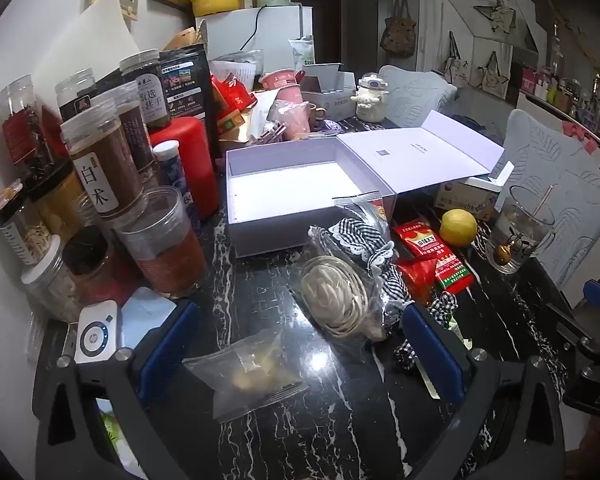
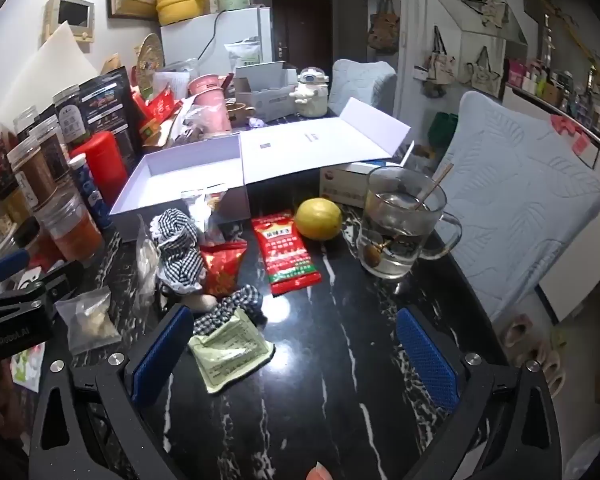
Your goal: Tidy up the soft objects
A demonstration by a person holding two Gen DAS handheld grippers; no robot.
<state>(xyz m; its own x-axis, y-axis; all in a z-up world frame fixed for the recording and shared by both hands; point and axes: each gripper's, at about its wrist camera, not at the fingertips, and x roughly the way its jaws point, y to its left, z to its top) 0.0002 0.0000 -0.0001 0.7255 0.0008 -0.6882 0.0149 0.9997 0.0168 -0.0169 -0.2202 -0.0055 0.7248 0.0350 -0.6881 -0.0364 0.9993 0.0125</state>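
Note:
Soft items lie in a heap on the black marble table. There is a black-and-white gingham cloth, a clear bag with a coiled cream cord, a small clear packet, red snack packets and a pale green sachet. Behind them stands an open white box, its inside bare. My left gripper hovers open over the clear packet. My right gripper is open too, the green sachet lying by its left finger. Neither holds anything.
Jars and a red canister crowd the table's left side. A lemon and a glass mug with water and a stirrer stand at the right. A padded chair is beyond the right table edge. Clutter fills the back.

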